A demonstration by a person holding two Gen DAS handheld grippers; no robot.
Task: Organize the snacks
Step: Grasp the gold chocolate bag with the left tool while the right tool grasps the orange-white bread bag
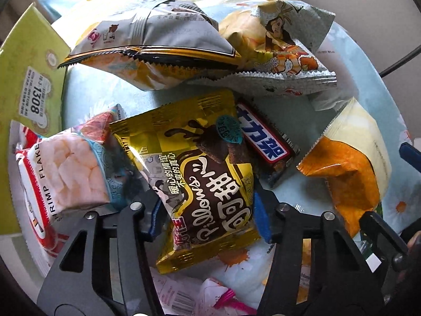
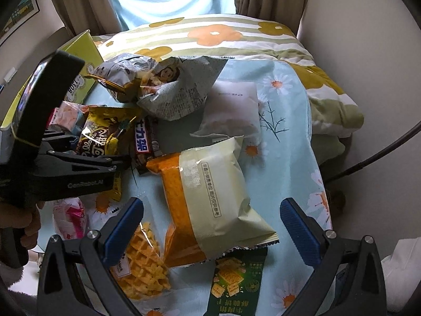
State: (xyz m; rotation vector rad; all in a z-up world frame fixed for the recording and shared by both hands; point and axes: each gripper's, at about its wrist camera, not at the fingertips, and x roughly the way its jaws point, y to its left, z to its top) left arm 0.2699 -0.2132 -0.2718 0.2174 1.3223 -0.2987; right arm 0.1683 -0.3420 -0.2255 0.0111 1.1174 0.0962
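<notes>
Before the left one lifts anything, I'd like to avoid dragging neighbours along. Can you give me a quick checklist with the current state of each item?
1. Left hand-held gripper straddles the gold and brown Pillows chocolate packet: ok.
2. Fingers clamped on that packet: cannot tell.
3. Packet free of neighbours: not ok; it overlaps the brown chocolate bar with blue lettering and touches the pink Shrimp Flakes bag.
4. Green cardboard box within view for sorting: ok.
5. Right hand-held gripper open and clear of the left one, above the orange and cream snack bag: ok.
</notes>
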